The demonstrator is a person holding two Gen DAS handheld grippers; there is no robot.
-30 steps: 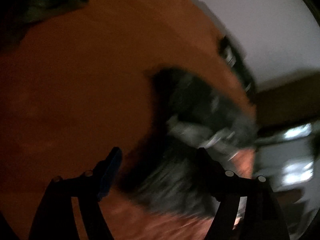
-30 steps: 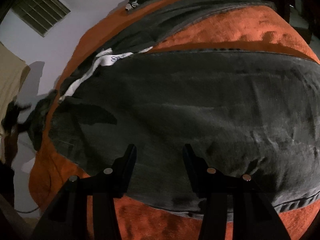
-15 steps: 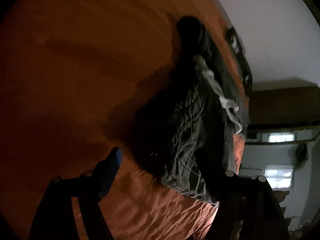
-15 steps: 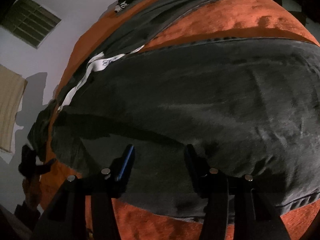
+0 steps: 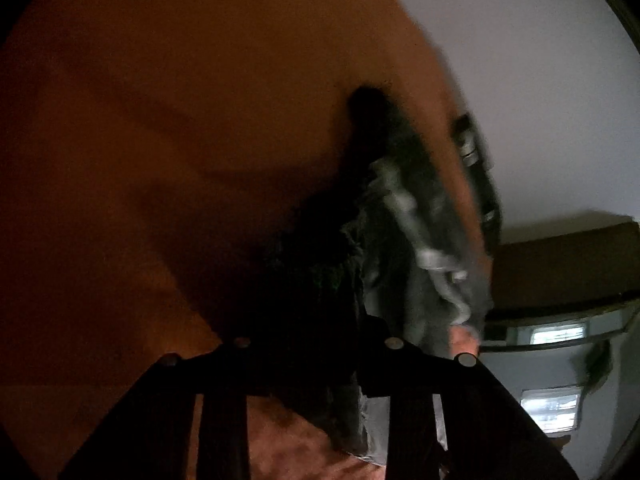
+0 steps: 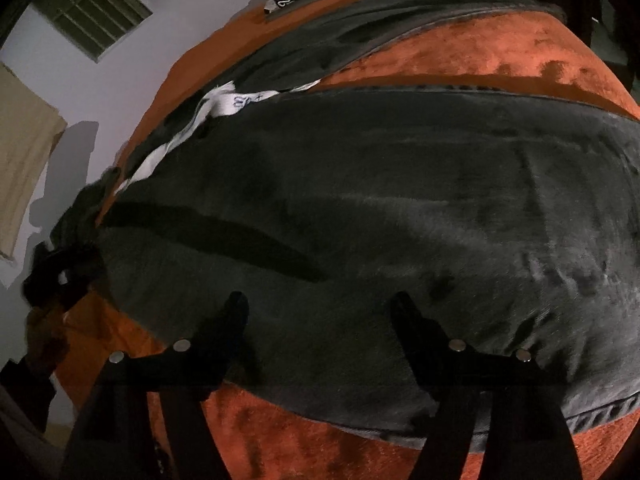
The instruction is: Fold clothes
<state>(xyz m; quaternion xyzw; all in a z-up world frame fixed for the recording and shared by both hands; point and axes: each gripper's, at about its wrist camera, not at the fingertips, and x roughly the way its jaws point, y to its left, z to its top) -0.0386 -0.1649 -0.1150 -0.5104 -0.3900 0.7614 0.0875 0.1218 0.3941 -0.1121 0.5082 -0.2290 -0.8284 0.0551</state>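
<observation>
Dark denim jeans [image 6: 380, 208] lie spread on the orange blanket [image 6: 500, 52]. Left gripper [image 5: 320, 344] is closing on the waist end, right gripper [image 6: 320, 312] opening empty above them. A thin pinch could slip.

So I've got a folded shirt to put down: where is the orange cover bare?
Bare cover lies between the two dark trouser legs, plus a strip along the near hem. The left wrist view shows a wide bare stretch beside the bunched waist. The middle is crowded.
</observation>
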